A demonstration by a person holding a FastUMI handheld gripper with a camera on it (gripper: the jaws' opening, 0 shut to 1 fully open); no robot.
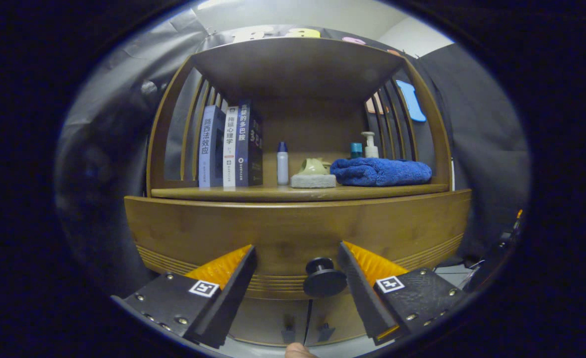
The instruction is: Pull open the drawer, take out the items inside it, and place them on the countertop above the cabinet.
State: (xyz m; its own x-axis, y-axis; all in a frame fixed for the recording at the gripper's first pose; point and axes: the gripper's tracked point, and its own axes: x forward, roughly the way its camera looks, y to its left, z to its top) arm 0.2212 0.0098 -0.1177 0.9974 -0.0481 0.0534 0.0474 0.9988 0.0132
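The gripper (296,258) faces a wooden cabinet (183,223) with its fingers spread apart, holding nothing. Between them, nearer the right finger, sits the round dark knob (324,279) of the drawer (293,233), which is closed with its front flush in the cabinet; the fingers flank the knob without touching it as far as can be seen. Below the drawer, two small cabinet doors (273,318) meet at a seam with dark handles. Above the drawer front lies the tabletop (223,193), under a shelf with slatted sides. On it stand three upright books (230,146) at the left, then a small white bottle with a blue cap (283,163), a pale green object on a grey sponge-like block (313,175), and a folded blue towel (381,172) at the right. Behind the towel stand a white pump bottle (370,145) and a teal container (356,149). What lies inside the drawer cannot be seen.
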